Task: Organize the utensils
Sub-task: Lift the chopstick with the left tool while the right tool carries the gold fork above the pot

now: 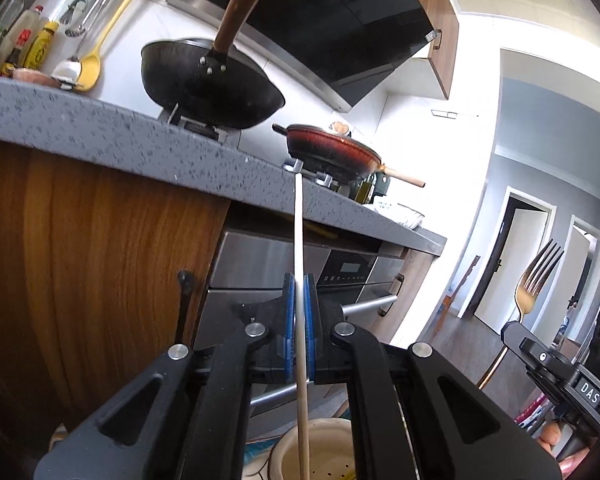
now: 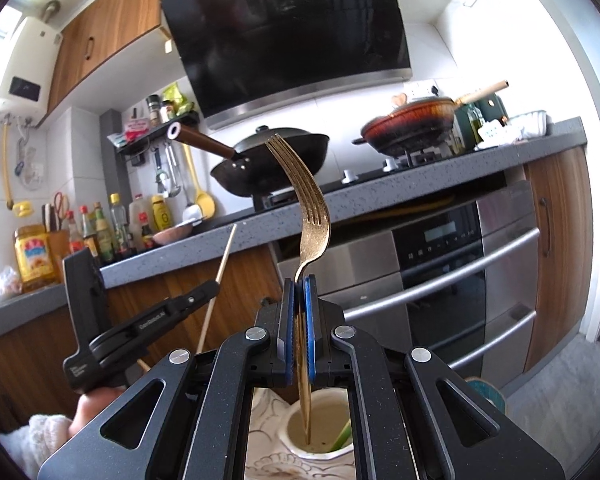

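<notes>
- Two utensils were in hand at once, one per gripper, both poised over the cream utensil holder (image 2: 320, 436).
- Left gripper (image 1: 300, 320): blue pads (image 1: 287, 320) closed on a single pale chopstick (image 1: 298, 240), clamped near mid-length. Stick ran nearly upright between the fingers, its upper end reaching toward the counter edge (image 1: 100, 136), its lower end dropping into the holder's mouth in the left wrist view.
- Right gripper (image 2: 299, 320): fingers pinched shut on the neck of a gold fork (image 2: 314, 216), tines up and curving away from the camera, handle tip hanging down inside the holder's opening.
- Something green leaned inside the holder at the right of its rim; could not tell what it was.
- Handling judgement, chopstick: very light, stiff, thin and smooth; likely to swivel or slide in the pads if the grip were off-centre. Mid-shaft hold looked sensible.
- Handling judgement, fork: metal, rigid, somewhat heavier at the head, polished and so probably slippery; the narrow neck gave the pads little surface, so it might pivot.
- Holder appeared ceramic, hence fragile; dropping metal into it from height might chip it or tip it.
- Black wok (image 2: 272, 164) and red pan (image 2: 408, 126) sat on the hob behind, well apart from the work.
</notes>
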The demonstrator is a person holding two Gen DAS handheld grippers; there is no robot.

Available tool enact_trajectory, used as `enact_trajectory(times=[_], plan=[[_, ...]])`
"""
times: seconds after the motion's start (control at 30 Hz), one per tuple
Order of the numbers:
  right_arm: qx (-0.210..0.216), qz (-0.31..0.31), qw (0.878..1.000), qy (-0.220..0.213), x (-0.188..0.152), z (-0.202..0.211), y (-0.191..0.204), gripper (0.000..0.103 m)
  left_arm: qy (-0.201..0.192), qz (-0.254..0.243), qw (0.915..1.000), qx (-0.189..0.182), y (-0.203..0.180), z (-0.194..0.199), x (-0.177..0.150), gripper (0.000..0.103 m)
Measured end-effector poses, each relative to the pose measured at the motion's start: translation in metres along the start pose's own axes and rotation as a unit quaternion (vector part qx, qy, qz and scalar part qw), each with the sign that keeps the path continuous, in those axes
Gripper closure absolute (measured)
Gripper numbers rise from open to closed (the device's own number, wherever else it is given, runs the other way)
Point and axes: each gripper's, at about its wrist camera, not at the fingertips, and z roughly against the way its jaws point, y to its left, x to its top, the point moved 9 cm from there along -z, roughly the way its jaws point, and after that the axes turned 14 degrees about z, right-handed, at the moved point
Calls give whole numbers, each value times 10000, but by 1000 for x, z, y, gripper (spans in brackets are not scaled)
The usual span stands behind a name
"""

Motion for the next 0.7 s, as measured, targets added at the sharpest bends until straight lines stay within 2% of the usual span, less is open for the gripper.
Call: enact_trajectory(times=[0.2,0.4,0.7], plan=[[-110,118,9993,341,-18,-14,-2,97,166,-58,9998,-43,6,-2,-15,99],[-61,182,9963,841,-41,-28,2,97,249,-94,9996,-129,12,12,-19,99],[87,61,9885,1507,-74,-45,3,97,246,-273,9993,-28,16,38,-25,97]])
